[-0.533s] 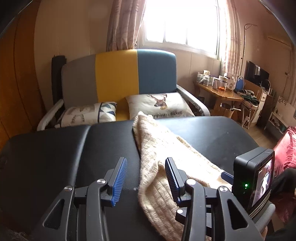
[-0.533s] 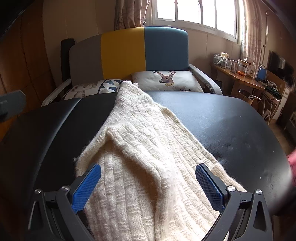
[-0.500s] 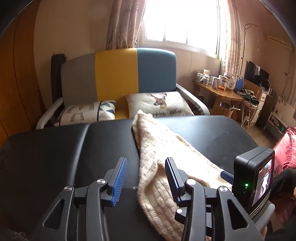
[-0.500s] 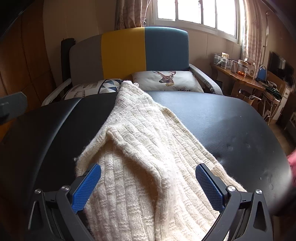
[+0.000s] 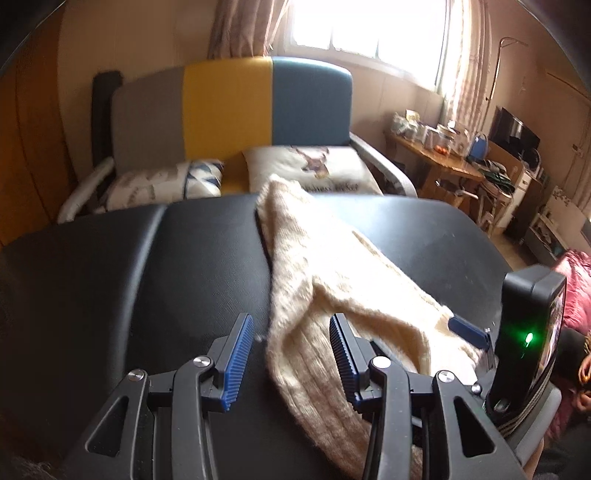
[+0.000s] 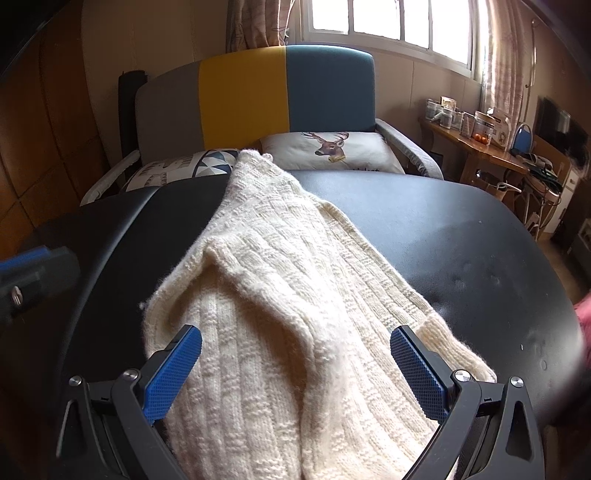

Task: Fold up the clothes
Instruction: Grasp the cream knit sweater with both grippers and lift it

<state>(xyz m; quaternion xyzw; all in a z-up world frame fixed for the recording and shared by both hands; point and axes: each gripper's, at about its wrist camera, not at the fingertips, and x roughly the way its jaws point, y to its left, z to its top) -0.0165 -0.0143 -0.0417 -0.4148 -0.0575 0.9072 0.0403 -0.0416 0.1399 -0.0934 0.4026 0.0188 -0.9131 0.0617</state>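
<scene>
A cream knitted sweater (image 6: 280,295) lies lengthwise on the black padded counter (image 6: 461,236), running from the near edge toward the far edge, where its tip almost meets the sofa (image 6: 284,96) standing just behind. One layer of knit is folded over another, with a raised ridge running down its middle.

The right gripper (image 6: 295,365) hangs low over the near end of the sweater with its blue-padded fingers (image 6: 173,365) spread wide, one on each side of the cloth, gripping nothing. The left gripper (image 5: 286,354) sits at the sweater's left edge, fingers (image 5: 236,360) likewise parted and holding nothing; the ribbed near end of the knit passes between them and under the right-hand finger (whether the pad touches the wool cannot be told).

In the left wrist view, the right gripper's black camera block with a green light (image 5: 530,321) stands just beside the sweater's right edge and hides that corner of the counter. On the sofa seat rest a deer-print cushion (image 6: 332,151) and a triangle-patterned cushion (image 6: 184,170). To the right, well apart, a wooden side table (image 6: 476,147) carries jars and boxes, under a bright window (image 6: 388,22) with curtains.
</scene>
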